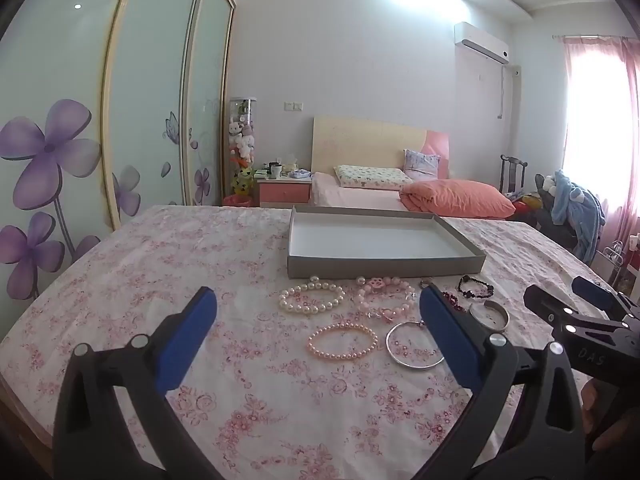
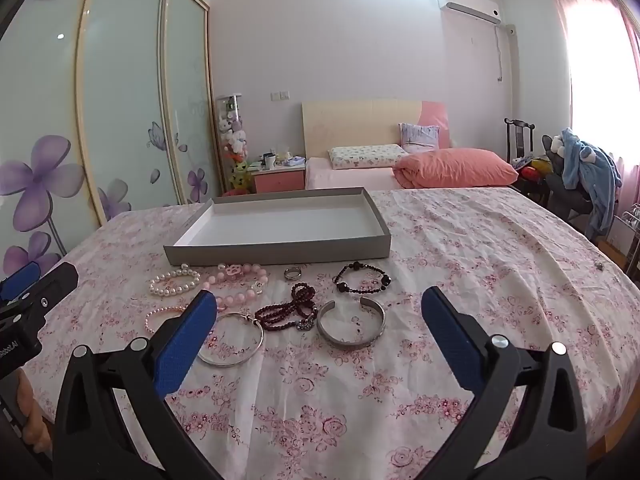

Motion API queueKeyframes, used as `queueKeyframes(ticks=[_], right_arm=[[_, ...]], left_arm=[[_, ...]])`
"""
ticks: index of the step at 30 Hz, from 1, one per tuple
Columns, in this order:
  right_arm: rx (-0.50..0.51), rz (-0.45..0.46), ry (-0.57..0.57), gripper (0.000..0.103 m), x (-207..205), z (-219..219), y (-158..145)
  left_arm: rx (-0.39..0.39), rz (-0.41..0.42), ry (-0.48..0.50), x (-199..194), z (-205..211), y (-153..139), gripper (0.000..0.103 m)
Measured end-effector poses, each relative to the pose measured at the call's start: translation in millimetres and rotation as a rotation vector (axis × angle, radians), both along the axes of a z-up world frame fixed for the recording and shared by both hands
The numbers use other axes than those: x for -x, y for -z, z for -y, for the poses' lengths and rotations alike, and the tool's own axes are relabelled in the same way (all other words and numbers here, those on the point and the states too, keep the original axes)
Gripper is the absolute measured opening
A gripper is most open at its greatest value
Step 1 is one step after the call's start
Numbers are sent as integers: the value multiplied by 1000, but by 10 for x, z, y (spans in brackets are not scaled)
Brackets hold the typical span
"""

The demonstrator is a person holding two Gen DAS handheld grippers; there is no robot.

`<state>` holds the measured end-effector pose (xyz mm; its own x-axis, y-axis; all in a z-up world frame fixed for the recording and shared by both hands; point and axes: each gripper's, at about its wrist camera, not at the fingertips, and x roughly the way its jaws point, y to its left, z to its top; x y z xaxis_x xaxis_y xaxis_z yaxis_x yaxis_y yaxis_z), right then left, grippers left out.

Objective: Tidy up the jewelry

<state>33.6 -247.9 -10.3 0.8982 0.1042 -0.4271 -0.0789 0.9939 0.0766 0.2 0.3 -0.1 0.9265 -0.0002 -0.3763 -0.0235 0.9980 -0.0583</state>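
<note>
Now jewelry in cluster on floral cloth (image 2: pixel 460 240): white pearl bracelet (image 2: pixel 175 283), dark bead strand (image 2: pixel 288 312), silver cuff (image 2: pixel 351 326), thin bangle (image 2: pixel 232 340), small ring (image 2: pixel 292 273). Grey tray (image 2: pixel 280 236) just behind at 12 o'clock, white inside. Left gripper (image 1: pixel 318 312) and right gripper (image 2: pixel 318 312) both spread wide, grasping nothing. Beyond: bed with orange pillow (image 2: pixel 456 168); wardrobe (image 2: pixel 120 100) at 10 o'clock; window (image 2: pixel 600 80) at 2 o'clock.

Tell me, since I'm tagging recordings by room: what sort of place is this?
Most likely a home bedroom: a bed with a salmon-pink duvet, a pink bedside cabinet and floral sliding wardrobe doors show it.
</note>
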Motion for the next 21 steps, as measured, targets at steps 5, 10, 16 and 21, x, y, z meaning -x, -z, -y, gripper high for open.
queueKeyframes(ticks=[5,10,16,21], right_arm=[[-2,-1,-1,101,0,1,8],[-3,-2,-1,101,-1,-4,9],[-3,-4,-1,101,0,-4,15],[-3,-5,-1,101,1,-8,17]], left_arm=[[-3,0,-6,3,-5,-4,99],[0,-1,-10,31,-23,13,99],[8,-9,-10,0,-62,57,99],[10,-9,-11,-2,-71,66,99]])
